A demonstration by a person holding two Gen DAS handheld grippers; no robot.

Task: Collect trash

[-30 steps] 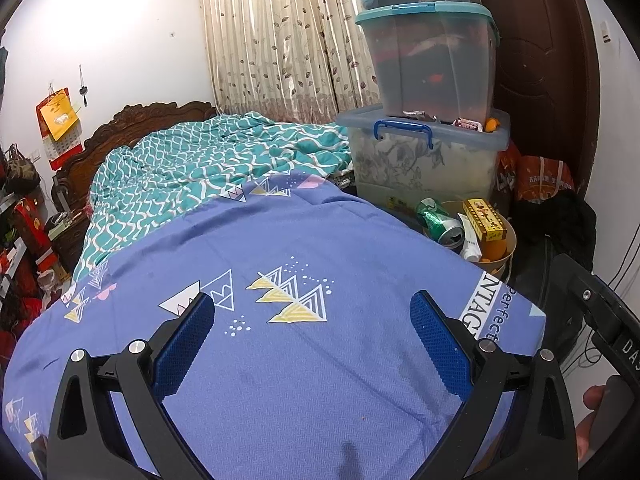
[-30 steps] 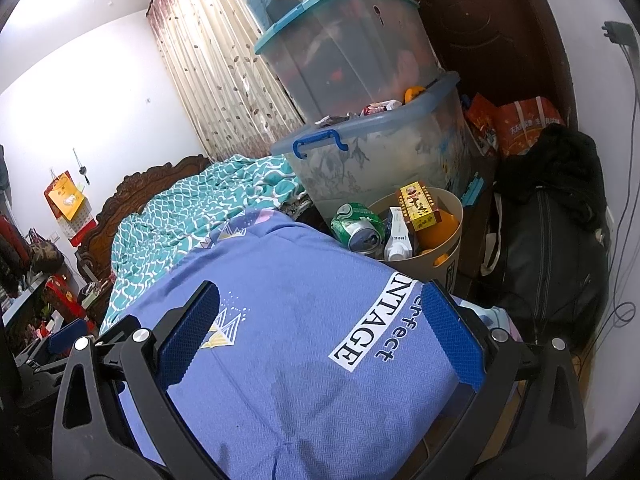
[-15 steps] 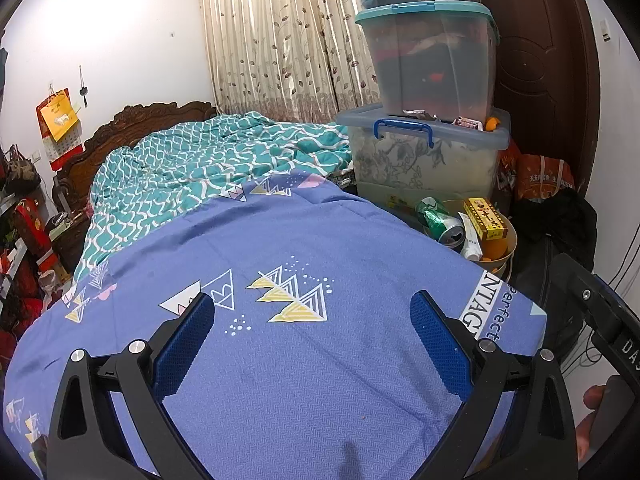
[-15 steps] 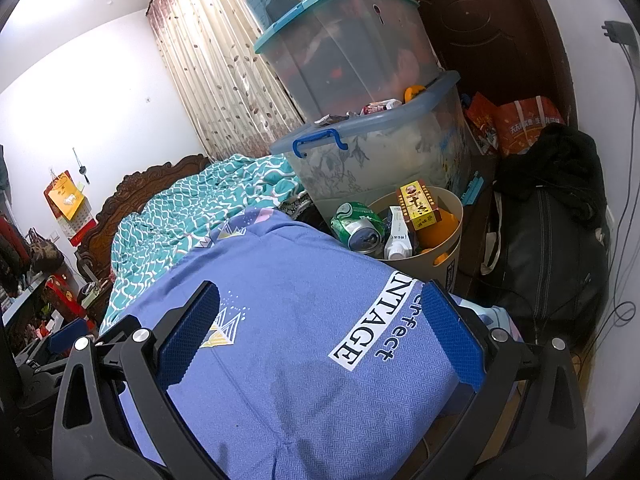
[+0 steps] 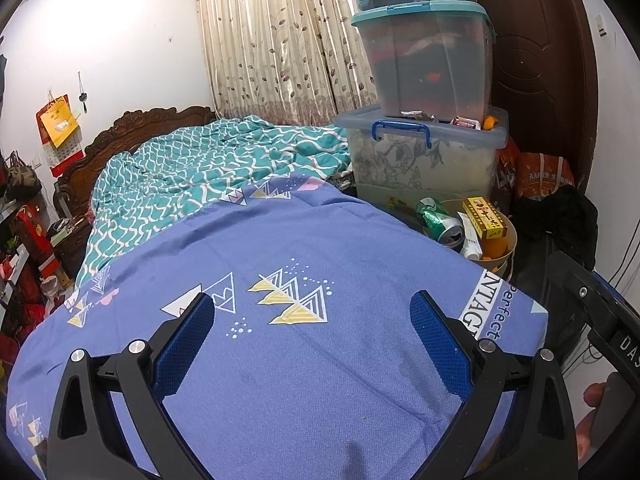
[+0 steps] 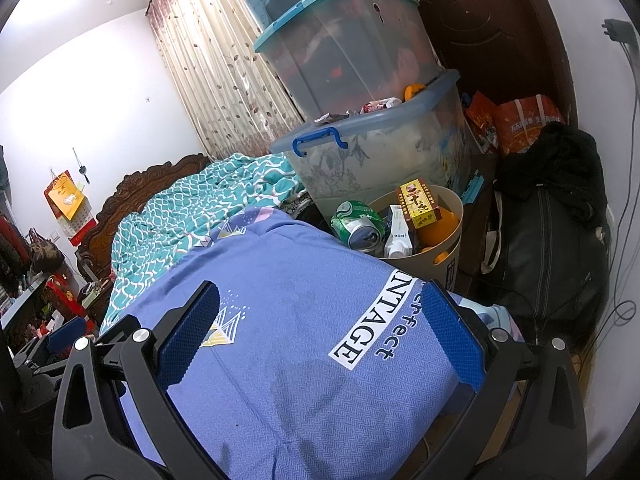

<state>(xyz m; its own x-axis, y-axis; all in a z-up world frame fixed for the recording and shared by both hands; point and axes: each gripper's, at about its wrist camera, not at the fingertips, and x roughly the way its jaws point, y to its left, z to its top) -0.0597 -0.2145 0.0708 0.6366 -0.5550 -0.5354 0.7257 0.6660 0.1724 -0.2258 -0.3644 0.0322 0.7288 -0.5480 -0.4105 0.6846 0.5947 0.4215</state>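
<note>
A beige waste bin point(image 6: 454, 220) point(image 5: 509, 227) stands on the floor beside the bed's far right corner. In it lie a green drink can point(image 6: 357, 227) point(image 5: 439, 220), a yellow and red carton point(image 6: 418, 204) point(image 5: 483, 217), a white tube point(image 6: 398, 235) and orange pieces point(image 6: 439, 227). My left gripper point(image 5: 312, 320) hangs open over the blue bedspread point(image 5: 280, 264), nothing between its fingers. My right gripper point(image 6: 320, 312) is also open and empty, above the bedspread's corner point(image 6: 304, 320), short of the bin.
Stacked clear storage boxes point(image 5: 428, 92) point(image 6: 360, 80) rise behind the bin. A black bag point(image 6: 552, 248), orange sacks point(image 6: 524, 120) and a dark door point(image 6: 488, 28) fill the right side. A teal quilt point(image 5: 208, 172) lies toward the carved headboard point(image 5: 136, 128). Cluttered shelves point(image 5: 20, 240) line the left wall.
</note>
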